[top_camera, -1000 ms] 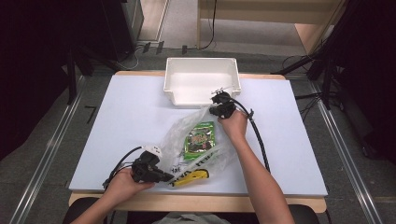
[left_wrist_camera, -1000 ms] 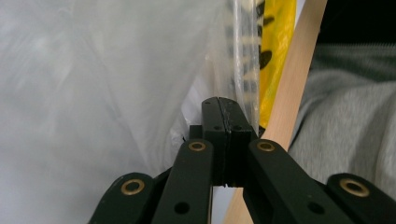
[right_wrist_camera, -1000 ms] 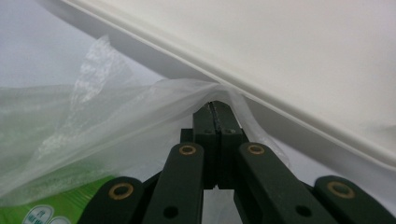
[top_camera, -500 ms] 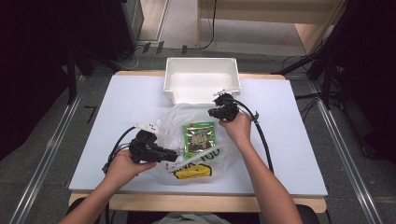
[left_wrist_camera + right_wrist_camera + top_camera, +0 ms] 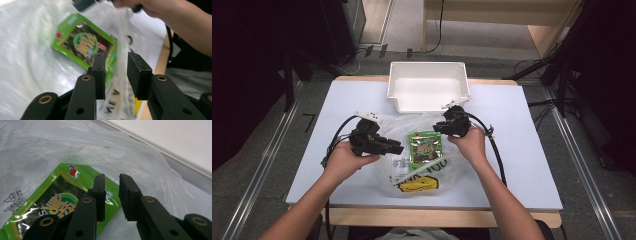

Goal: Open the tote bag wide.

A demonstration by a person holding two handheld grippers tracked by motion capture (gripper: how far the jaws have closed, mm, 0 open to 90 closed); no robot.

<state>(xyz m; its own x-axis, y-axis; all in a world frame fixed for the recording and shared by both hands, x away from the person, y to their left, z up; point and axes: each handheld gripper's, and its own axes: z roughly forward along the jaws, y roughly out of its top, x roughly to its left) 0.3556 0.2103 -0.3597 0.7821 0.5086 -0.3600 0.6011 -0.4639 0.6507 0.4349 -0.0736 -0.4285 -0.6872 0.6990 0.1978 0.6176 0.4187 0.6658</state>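
**Both claws part over the bag**

The green packet (image 5: 424,148) lies inside the clear bag (image 5: 412,170) on the desk (image 5: 522,165), below the white bin (image 5: 428,90). The left claw (image 5: 396,148) stands open at the bag's left edge, film between its jaws (blurred). The right claw (image 5: 438,127), jaws just opening, grips nothing above the packet.

Sitting at the far edge of the pale surface (image 5: 522,150) — a white rectangular bin (image 5: 428,92), open side up, lying square to that edge. Showing a wooden rim (image 5: 437,217) along the near side. Running along the grey floor (image 5: 257,165) on both sides — metal rails (image 5: 584,160). Trailing behind the bin, by a wooden bench leg, dark cables (image 5: 362,50).
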